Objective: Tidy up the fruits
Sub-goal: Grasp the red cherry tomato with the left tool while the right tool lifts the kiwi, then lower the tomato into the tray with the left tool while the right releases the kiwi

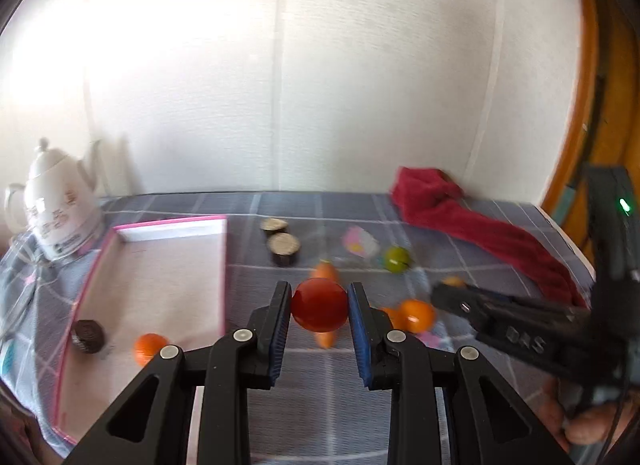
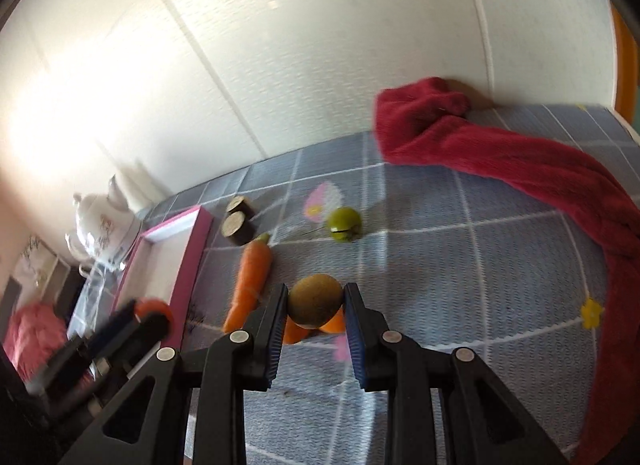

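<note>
Red fruit (image 1: 319, 309): pinched by left gripper (image 1: 319, 315), hiding most of the carrot (image 1: 326, 271).
Kiwi (image 2: 315, 303): clamped in right gripper (image 2: 316, 311); orange pieces (image 2: 334, 324) half-hidden behind.
Blur: both views smeared.

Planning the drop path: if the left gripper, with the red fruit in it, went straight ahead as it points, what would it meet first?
Probably the carrot, which shows just beyond the red fruit held in the left gripper. The fruit is held above the cloth, so it might pass over; depth is unclear.

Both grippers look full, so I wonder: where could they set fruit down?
Most of the pink-rimmed tray is bare, beyond a small orange and a dark round piece. Around the long orange carrot it is crowded.
</note>
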### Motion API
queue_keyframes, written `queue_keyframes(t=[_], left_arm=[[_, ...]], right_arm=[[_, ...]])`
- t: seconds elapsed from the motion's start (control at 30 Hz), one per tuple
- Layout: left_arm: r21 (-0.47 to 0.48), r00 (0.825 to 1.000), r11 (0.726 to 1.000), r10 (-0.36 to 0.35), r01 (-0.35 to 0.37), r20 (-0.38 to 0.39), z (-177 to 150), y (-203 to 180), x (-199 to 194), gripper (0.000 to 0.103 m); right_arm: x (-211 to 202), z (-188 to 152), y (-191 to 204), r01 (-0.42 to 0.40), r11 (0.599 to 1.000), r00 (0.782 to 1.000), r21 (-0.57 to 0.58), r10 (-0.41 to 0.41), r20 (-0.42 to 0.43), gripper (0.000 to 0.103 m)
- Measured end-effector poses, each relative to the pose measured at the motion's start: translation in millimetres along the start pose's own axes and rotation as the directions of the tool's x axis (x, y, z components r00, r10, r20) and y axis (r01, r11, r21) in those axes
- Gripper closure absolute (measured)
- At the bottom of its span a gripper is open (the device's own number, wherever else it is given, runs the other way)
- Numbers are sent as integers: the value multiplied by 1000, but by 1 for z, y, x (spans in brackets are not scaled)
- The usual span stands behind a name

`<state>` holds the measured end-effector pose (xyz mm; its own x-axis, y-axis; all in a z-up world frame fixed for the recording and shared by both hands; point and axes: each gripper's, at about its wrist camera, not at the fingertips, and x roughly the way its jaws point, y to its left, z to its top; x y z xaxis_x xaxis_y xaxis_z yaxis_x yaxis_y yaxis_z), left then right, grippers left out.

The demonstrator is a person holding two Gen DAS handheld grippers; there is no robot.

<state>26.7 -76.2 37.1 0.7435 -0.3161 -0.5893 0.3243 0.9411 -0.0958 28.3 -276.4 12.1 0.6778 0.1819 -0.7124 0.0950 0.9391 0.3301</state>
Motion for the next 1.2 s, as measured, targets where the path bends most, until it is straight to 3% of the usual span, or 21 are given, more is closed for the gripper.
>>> queue_keyframes(t=[0.23,0.47,0.73,0.87,1.2], left_arm=[[-230,993,966,116,-117,-17,-4,77,1,74],[-320,971,918,240,-232,-17,-11,125,-7,74],[-357,943,875,329,-326,-55,-15,147,-2,74],[-373,937,862,341,-343,-73,-16,151,0,74],[-386,914,832,395,-399,-93,-19,158,2,74]], right_arm=[[8,-10,44,-39,993,999,-111,37,-20,75],[29,-11,100,-92,968,996,-232,84,-42,75],[66,-17,168,-191,912,981,-362,164,-105,75],[73,-33,179,-250,879,967,-405,207,-148,75],[87,-39,179,-279,883,957,-377,224,-183,74]])
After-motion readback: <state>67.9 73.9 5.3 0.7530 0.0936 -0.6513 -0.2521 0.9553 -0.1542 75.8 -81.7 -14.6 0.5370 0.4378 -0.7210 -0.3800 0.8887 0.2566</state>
